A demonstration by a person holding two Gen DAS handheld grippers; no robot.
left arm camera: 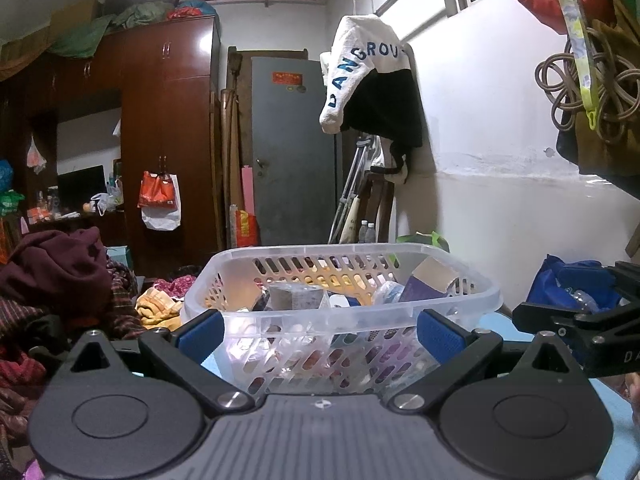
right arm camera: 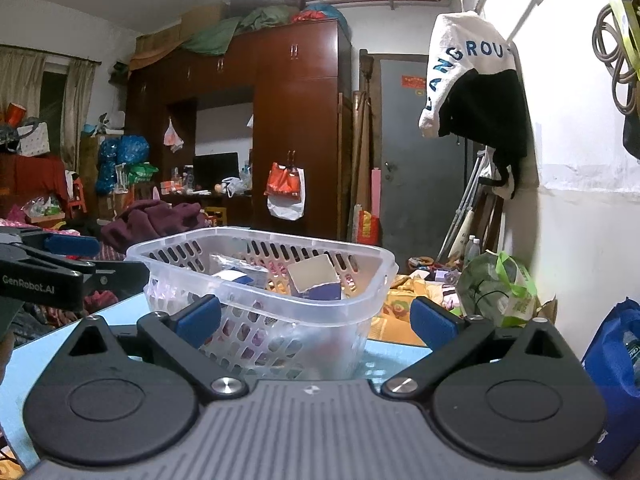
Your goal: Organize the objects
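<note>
Now both tools sit low on the light-blue table: the left gripper gapes wide, empty, before the clear basket of packets; the right gripper is likewise spread, touching nothing.

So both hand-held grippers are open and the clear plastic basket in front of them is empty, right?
Not quite: the basket is not empty. The right wrist view shows boxes and packets inside it. Both the left hand-held gripper and the right hand-held gripper are open, as you said.
</note>
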